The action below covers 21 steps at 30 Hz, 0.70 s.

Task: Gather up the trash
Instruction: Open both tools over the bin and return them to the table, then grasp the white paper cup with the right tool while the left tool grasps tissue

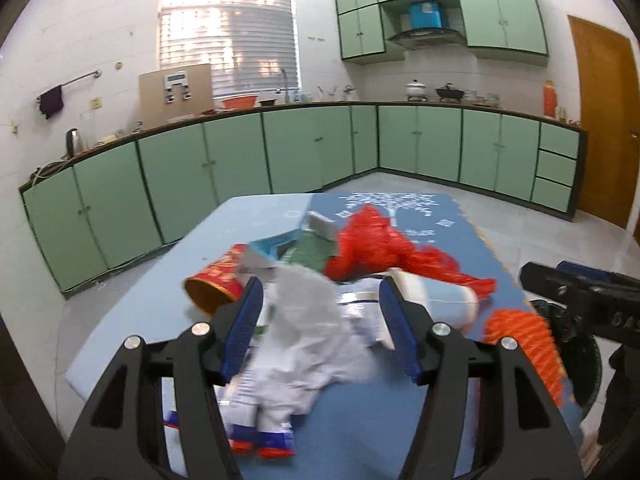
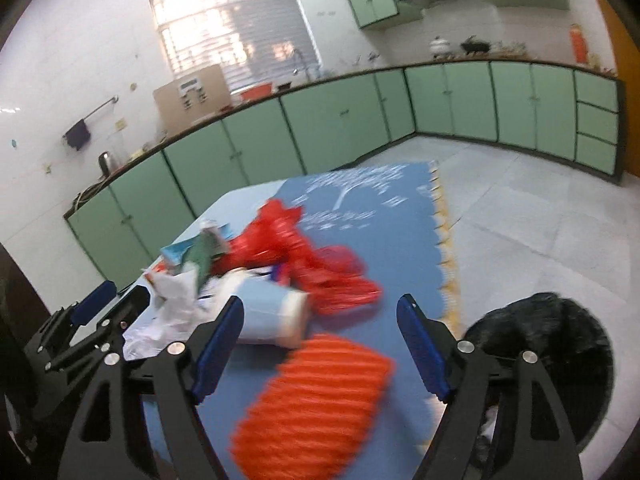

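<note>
left gripper (image 1: 320, 320) spread wide over crumpled white paper (image 1: 308, 332) in the trash pile on the blue table (image 1: 360, 420). right gripper (image 2: 320, 344) spread too, orange foam net (image 2: 312, 404) lying between its fingers, black-lined bin (image 2: 560, 360) just off the table's right edge.

Green cabinets (image 1: 240, 160) — window (image 1: 228, 36), door (image 1: 604, 120)

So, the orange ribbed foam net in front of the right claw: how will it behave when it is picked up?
The orange ribbed net looks like soft open mesh, so it will probably squash flat between the right claw fingers and sag. It seems very light for its size. Lying flat on the blue cloth, it is unlikely to roll, but a push may slide it.
</note>
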Available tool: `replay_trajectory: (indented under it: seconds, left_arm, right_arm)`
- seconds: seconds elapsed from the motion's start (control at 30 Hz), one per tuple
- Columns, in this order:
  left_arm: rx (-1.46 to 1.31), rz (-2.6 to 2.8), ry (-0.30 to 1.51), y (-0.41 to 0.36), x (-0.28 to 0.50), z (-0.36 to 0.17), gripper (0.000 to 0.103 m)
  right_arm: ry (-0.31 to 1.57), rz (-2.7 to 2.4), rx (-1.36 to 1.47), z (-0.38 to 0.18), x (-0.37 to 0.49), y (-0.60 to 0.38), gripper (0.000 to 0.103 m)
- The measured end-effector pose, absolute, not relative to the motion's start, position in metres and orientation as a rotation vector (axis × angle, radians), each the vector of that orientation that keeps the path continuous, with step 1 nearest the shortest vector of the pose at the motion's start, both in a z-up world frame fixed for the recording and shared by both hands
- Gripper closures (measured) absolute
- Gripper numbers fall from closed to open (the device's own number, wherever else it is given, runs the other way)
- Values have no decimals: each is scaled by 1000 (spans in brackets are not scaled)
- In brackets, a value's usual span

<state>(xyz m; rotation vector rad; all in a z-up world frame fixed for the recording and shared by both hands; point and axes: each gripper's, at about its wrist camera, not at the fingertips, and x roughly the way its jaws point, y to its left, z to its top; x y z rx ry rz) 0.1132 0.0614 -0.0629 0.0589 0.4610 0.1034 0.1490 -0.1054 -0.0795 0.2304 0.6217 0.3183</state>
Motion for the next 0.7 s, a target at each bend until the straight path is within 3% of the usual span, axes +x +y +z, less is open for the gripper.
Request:
replay_trajectory:
  seconds: [0.27, 0.7]
  left_arm:
    - [21, 220, 479, 117, 101, -71, 44]
    - [-47, 225, 482, 141, 104, -80, 44]
  right_arm:
    - [674, 283, 165, -84, 158, -42, 18]
    - [731, 85, -6, -98, 167, -4, 21]
